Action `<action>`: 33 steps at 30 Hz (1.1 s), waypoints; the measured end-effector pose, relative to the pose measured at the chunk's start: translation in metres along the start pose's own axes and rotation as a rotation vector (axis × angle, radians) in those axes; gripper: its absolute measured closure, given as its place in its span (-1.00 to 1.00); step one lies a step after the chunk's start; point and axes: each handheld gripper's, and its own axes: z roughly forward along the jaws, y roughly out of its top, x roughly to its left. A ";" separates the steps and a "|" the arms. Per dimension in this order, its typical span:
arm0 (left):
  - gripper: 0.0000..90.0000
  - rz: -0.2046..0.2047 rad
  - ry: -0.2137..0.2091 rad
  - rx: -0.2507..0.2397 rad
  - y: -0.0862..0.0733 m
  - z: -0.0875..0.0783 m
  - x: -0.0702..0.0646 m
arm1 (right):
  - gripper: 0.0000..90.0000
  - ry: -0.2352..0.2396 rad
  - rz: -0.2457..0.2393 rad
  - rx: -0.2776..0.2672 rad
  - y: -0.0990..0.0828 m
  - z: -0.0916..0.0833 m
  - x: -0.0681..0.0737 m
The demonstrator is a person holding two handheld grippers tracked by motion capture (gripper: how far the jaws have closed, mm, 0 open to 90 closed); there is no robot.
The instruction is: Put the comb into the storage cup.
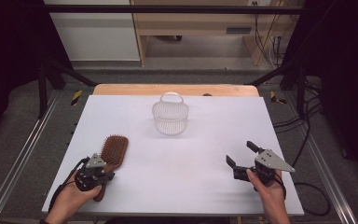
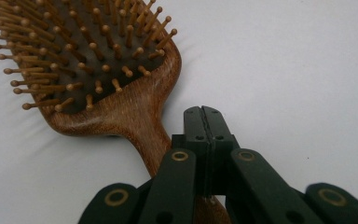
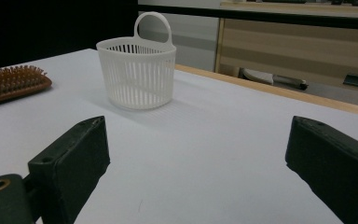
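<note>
Closest to the person, two hands come in from the near edge of the flat white desk point(image 1: 177, 158). The person's left hand point(image 1: 72, 193) is wrapped around the left claw point(image 1: 103, 176) at the near left corner, with the wrist low and the forearm slanting in from the bottom. In the left gripper view the two black jaws of the left claw point(image 2: 204, 122) are pressed flat together with nothing between them. They sit just beside and partly over the thin handle of the brown wooden hairbrush with peg bristles point(image 2: 107, 74). It is hard to tell if they touch the handle.

The person's right hand point(image 1: 266, 189) holds the right claw point(image 1: 242, 154) near the near right side of the desk, pointing up and to the left. Its jaws are spread wide apart, and the right claw point(image 3: 196, 154) has only bare desk between them.

A bit farther out on the left, the hairbrush point(image 1: 112, 156) lies flat with its bristles up and its handle toward the person.

Farther still, near the middle of the far side, stands the small white plastic basket with thin slats and a loop handle point(image 1: 170, 114). It is upright and well apart from both claws. In the right gripper view the basket point(image 3: 137, 70) stands ahead, with the hairbrush point(image 3: 11, 84) off to its left.

Beyond the desk is a pale wooden shelf unit point(image 1: 200, 25).
</note>
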 end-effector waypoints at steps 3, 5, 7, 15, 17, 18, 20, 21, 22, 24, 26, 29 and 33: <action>1.00 0.000 0.003 0.003 -0.001 -0.001 0.002 | -0.86 0.001 0.000 0.000 0.000 0.000 0.000; 1.00 -0.005 0.002 0.002 -0.002 -0.001 0.003 | -0.86 0.001 0.000 0.000 0.000 0.000 0.000; 1.00 -0.007 0.006 0.001 -0.002 -0.002 0.004 | -0.86 0.001 -0.001 0.000 0.000 0.000 0.000; 1.00 -0.010 0.016 0.005 -0.005 -0.004 0.011 | -0.86 0.004 -0.001 0.001 0.000 0.000 0.000; 1.00 -0.012 0.018 0.006 -0.006 -0.005 0.013 | -0.86 0.004 0.000 0.001 0.000 0.000 0.000; 1.00 -0.013 0.022 0.005 -0.006 -0.005 0.014 | -0.86 0.004 0.000 0.001 0.000 0.000 0.000; 1.00 -0.013 0.029 0.009 -0.007 -0.006 0.016 | -0.86 0.003 -0.003 0.001 0.000 0.000 0.000; 1.00 -0.014 0.031 0.010 -0.007 -0.006 0.017 | -0.86 0.004 -0.003 0.001 0.000 0.000 0.000; 1.00 -0.014 0.032 0.012 -0.007 -0.006 0.018 | -0.86 0.005 -0.003 0.002 0.000 0.000 0.000; 1.00 -0.014 0.033 0.014 -0.007 -0.006 0.019 | -0.86 0.005 -0.003 0.003 0.000 0.000 0.000; 1.00 -0.008 0.034 0.016 -0.007 -0.006 0.019 | -0.86 0.004 -0.003 0.003 0.000 0.001 0.000; 1.00 -0.008 0.031 0.018 -0.006 -0.006 0.019 | -0.86 0.005 -0.003 0.002 0.000 0.000 0.000; 1.00 -0.010 0.034 0.021 -0.007 -0.005 0.021 | -0.86 0.005 -0.002 0.002 0.000 0.000 0.000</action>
